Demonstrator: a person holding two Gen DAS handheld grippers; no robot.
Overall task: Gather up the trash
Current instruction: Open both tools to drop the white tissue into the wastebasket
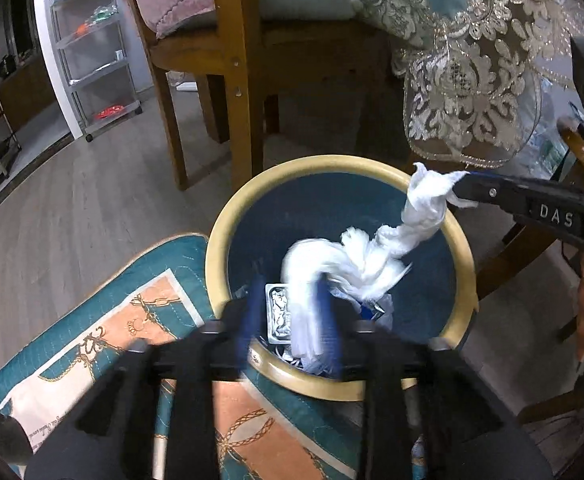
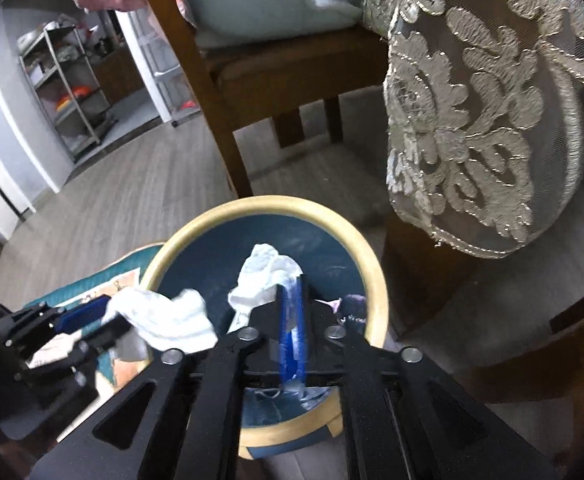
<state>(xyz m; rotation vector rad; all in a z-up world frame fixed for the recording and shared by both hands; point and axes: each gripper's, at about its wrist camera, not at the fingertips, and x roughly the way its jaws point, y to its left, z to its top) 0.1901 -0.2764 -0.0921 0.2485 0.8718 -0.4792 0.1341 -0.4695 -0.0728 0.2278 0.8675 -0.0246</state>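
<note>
A round bin with a tan rim (image 1: 217, 240) (image 2: 378, 280) and a dark blue inside stands on the floor under both grippers. My left gripper (image 1: 287, 300) (image 2: 103, 320) hangs over its near edge, its blue pads apart, with a blurred white wad (image 1: 324, 264) (image 2: 167, 320) loose between them. My right gripper (image 2: 292, 296) (image 1: 458, 190) reaches in over the rim, shut on a crumpled white tissue (image 2: 265, 276) (image 1: 428, 196) that hangs from its tips. A foil blister pack (image 1: 277, 312) and other scraps lie in the bin.
A wooden chair (image 1: 239, 92) (image 2: 211, 100) stands just behind the bin. A lace tablecloth (image 1: 468, 92) (image 2: 480, 120) hangs down at the right. A teal and orange cushion (image 1: 139, 320) lies left of the bin. Metal shelves (image 1: 91, 48) stand far left.
</note>
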